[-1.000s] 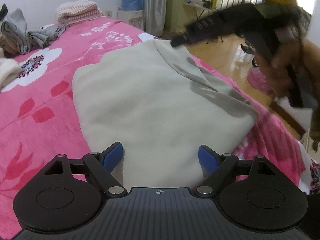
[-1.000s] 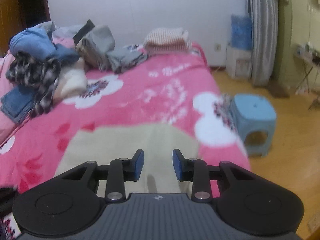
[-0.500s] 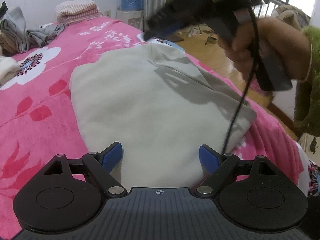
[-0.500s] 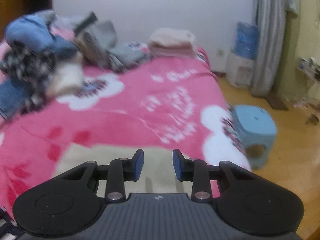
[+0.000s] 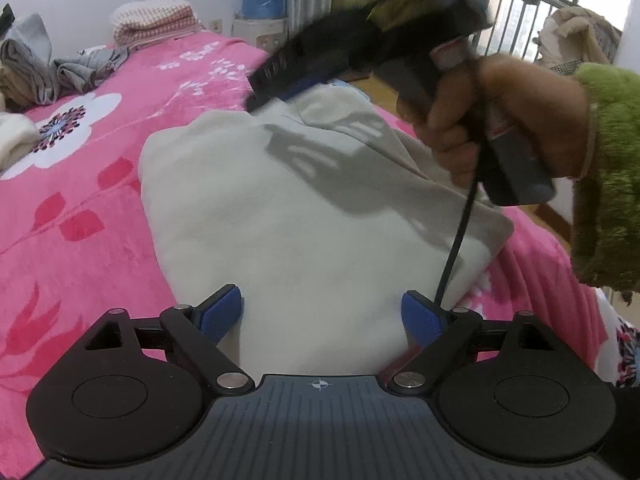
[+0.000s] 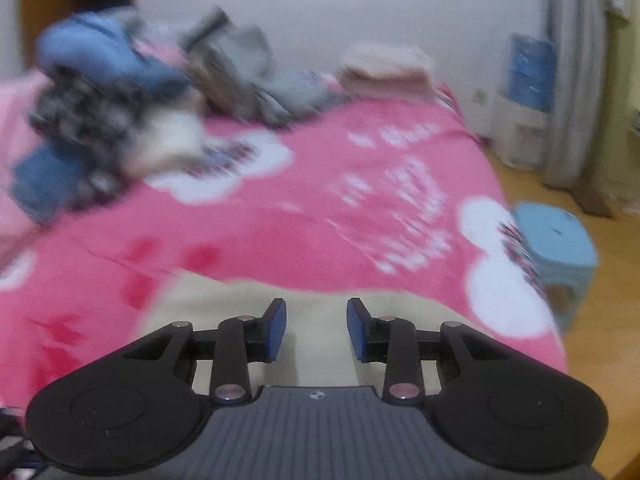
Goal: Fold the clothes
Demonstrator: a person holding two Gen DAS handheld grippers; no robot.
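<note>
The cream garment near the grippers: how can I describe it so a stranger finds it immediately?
Look at the pink flowered bed cover. On its near part, away from the clothes pile by the wall, lies the cream garment. It alone is spread flat, plain and pale.

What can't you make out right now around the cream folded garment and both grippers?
- Right wrist view: motion blur smears the pile of unfolded clothes; single pieces cannot be separated.
- Right wrist view: the right gripper body covers the cream folded garment's near part.
- Left wrist view: the left gripper body hides the garment's near edge.
- Left wrist view: the right gripper's tips are blurred, so contact with the garment's far corner is unclear.
</note>
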